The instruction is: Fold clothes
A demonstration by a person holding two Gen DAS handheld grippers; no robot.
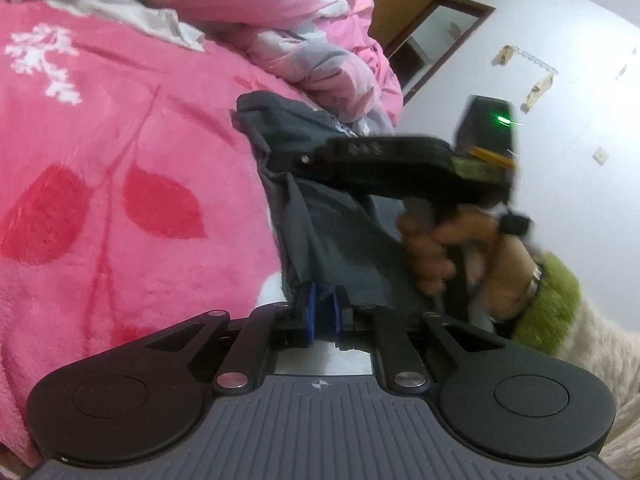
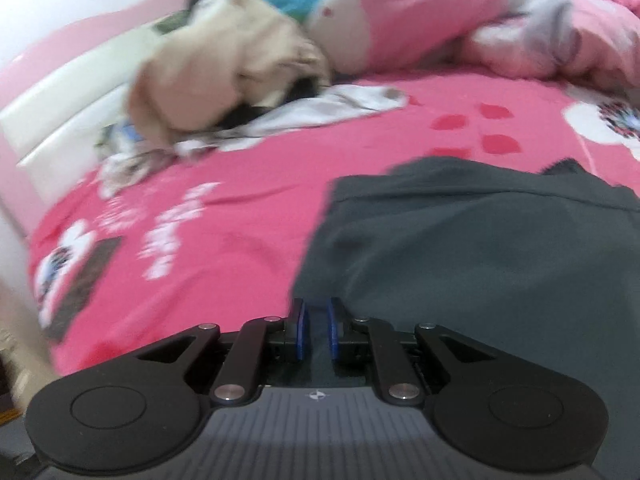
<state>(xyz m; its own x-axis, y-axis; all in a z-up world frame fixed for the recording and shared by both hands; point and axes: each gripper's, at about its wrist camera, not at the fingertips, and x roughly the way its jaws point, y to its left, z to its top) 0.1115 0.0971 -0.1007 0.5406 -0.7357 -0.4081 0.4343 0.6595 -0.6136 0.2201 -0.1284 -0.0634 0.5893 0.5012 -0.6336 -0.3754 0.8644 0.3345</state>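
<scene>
Left wrist view shows the left gripper (image 1: pixel 323 312) with its two blue pads nearly together, pinching a bit of the dark grey cloth (image 1: pixel 328 236) between them. That grey cloth hangs up off the pink blanket (image 1: pixel 120 184) on the bed, near the bed's right edge as this camera sees it. Beyond it, a hand (image 1: pixel 452 252) with a green fuzzy cuff (image 1: pixel 548 300) holds the right gripper (image 1: pixel 280 160), and its black front end is pushed into the top of the same grey cloth, so both grippers have hold of it. From the right wrist camera, the right gripper (image 2: pixel 316 330) has its blue pads close together too, with grey cloth (image 2: pixel 480 248) sitting in the small gap between them. Here the cloth spreads out over the near right part of the pink blanket (image 2: pixel 240 216). A heap of other clothes (image 2: pixel 224 80), tan and white, lies at the far left side of the bed. A puffy pink quilt (image 2: pixel 520 20) is bunched up along the far edge of the bed. This picture is blurry.
</scene>
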